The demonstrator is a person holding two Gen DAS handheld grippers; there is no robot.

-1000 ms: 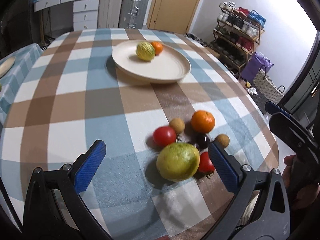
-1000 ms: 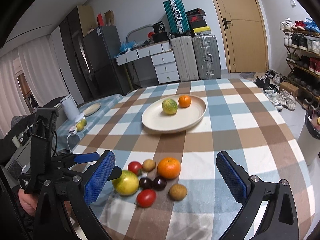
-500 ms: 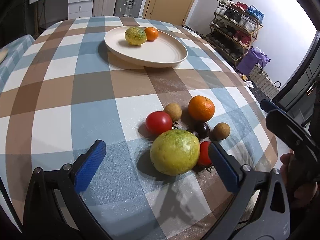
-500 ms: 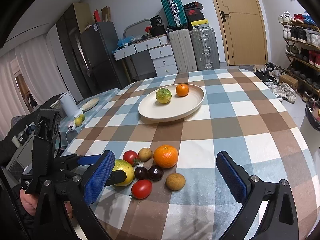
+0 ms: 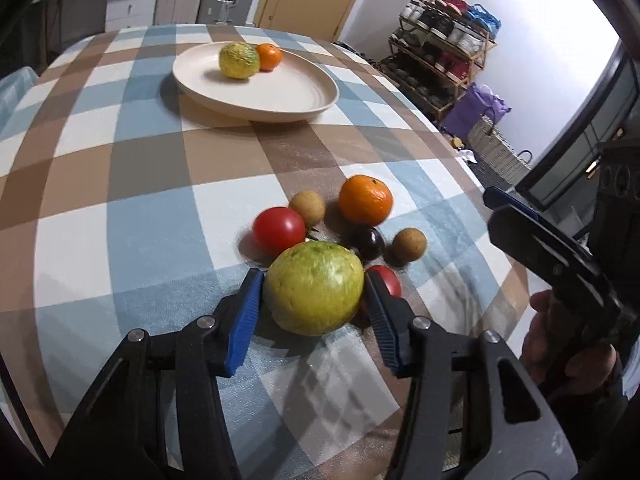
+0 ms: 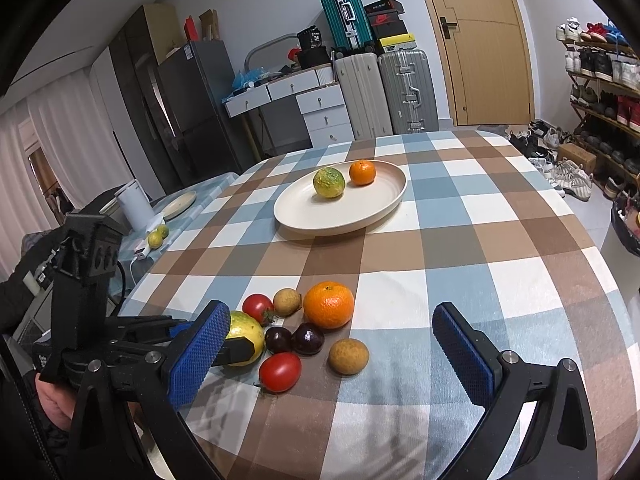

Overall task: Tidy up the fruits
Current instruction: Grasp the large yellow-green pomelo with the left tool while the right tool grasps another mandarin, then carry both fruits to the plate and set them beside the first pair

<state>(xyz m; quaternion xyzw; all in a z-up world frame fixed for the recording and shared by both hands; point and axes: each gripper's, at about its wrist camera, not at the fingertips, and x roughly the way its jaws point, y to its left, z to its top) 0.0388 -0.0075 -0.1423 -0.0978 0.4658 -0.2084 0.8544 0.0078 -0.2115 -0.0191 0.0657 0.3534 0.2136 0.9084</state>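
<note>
Left wrist view: left tongs (image 5: 314,292) had just been closing, blue pads pressed on either flank of the big green-yellow guava (image 5: 314,288), clamped, fruit seemingly down on the checked worktop (image 5: 120,208). Crowded on the far side: a red tomato (image 5: 279,230) just beside the guava's upper left, a second tomato (image 5: 385,280) tucked behind the right pad, a dark plum (image 5: 368,243) close behind. Beyond these, a tan longan (image 5: 307,207), another longan (image 5: 409,243) and a mandarin (image 5: 365,200). Wide bare cloth to the left and toward the cream plate (image 5: 280,92), well apart, carrying a green citrus (image 5: 239,60) touching a small orange (image 5: 269,57). Worktop edge curved away close on the right, past it a shoe rack (image 5: 440,48) and woven basket (image 5: 496,148). Right tongs (image 5: 500,200) seen edge-on at the right rim, gripped by a hand (image 5: 568,348).

Right wrist view: right tongs (image 6: 328,352) spread wide, nothing between the pads, held above the near worktop (image 6: 500,280). Fruit cluster near the left pad: guava (image 6: 248,332) partly hidden behind that pad, pinched by the left tongs (image 6: 236,340); two dark plums (image 6: 294,338), tomato (image 6: 280,371), longan (image 6: 348,356), mandarin (image 6: 329,304). Open cloth to the right as far as the rounded edge. Plate (image 6: 384,204) farther back, mid-worktop.
</note>
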